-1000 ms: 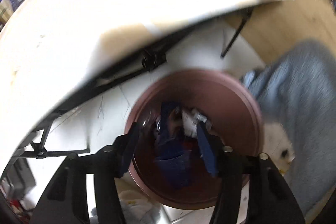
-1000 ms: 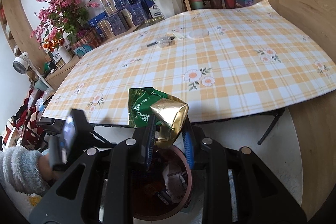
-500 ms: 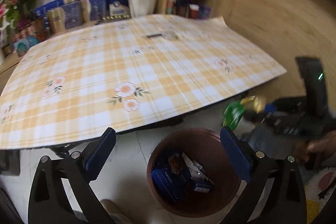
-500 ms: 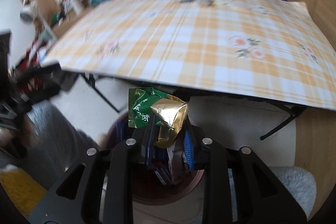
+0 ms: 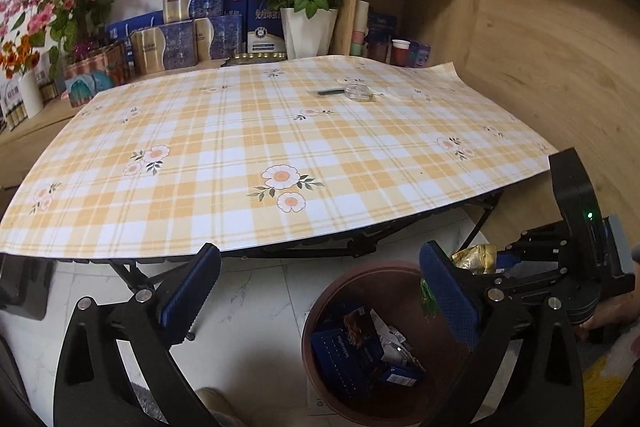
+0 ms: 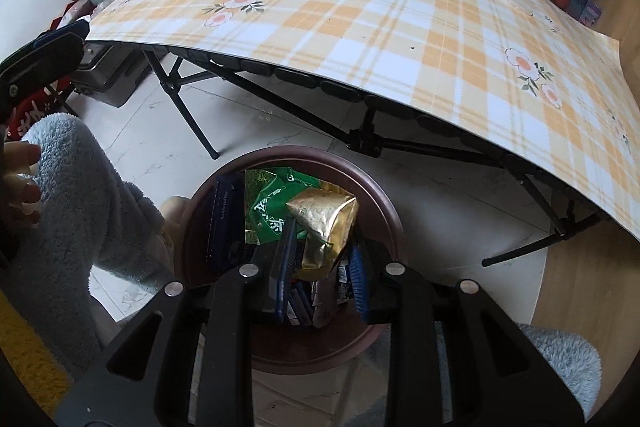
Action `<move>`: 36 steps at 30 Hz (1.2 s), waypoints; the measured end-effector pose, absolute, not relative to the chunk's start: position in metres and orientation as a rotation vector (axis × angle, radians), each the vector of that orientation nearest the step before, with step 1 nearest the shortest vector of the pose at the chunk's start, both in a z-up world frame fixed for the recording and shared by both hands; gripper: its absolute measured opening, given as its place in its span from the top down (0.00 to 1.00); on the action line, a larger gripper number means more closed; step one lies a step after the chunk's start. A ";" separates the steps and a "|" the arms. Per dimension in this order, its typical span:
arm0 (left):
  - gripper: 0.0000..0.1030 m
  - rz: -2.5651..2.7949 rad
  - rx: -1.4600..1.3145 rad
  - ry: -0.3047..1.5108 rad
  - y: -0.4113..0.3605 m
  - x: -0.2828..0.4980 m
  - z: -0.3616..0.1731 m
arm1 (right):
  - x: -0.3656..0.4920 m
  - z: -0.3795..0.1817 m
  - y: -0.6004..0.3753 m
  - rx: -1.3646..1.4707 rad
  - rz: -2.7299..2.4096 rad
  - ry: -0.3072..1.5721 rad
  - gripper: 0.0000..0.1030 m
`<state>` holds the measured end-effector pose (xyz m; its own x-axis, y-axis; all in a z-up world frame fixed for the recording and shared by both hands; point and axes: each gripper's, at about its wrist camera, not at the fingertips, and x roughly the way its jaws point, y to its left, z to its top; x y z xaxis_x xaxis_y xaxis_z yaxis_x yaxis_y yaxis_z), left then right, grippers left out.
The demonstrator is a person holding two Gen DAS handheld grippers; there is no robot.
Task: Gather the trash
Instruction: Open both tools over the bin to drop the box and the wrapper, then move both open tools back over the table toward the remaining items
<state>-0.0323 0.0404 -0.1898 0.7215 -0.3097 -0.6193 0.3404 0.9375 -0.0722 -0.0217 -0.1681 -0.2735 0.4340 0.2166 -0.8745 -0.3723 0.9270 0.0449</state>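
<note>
My right gripper [image 6: 320,267] is shut on a green and gold snack wrapper [image 6: 316,219] and holds it right over the brown round trash bin [image 6: 384,211] on the floor. The bin [image 5: 320,307] holds blue packets and crumpled wrappers [image 5: 360,347]. My left gripper [image 5: 320,291] is open and empty, above the floor just left of the bin. The right gripper body [image 5: 568,267] and the wrapper's gold end [image 5: 476,255] show at the right of the left wrist view. A clear wrapper [image 5: 359,91] and a dark pen-like item [image 5: 328,91] lie far back on the table.
A folding table with a yellow plaid flowered cloth [image 5: 260,147] overhangs the bin; its black legs [image 6: 188,115] stand close by. Boxes, flower vases and shelves line the back wall [image 5: 200,27]. A fuzzy blue sleeve [image 6: 80,187] is at the left.
My left gripper opened wide, rose out of the bin and now faces the table. My right gripper carried the wrapper from the table edge down over the bin.
</note>
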 end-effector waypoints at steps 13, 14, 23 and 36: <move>0.06 -0.360 0.057 0.690 0.039 -0.031 -0.193 | -0.023 -0.265 -0.171 -0.196 0.307 1.005 0.09; 0.06 -0.359 0.057 0.692 0.039 -0.031 -0.193 | -0.023 -0.265 -0.173 -0.191 0.301 1.006 0.08; 0.06 -0.348 0.033 0.690 0.042 -0.030 -0.195 | -0.024 -0.261 -0.178 -0.166 0.280 0.986 0.06; 0.06 -0.331 0.002 0.685 0.045 -0.027 -0.197 | -0.019 -0.251 -0.202 -0.024 0.242 0.963 0.06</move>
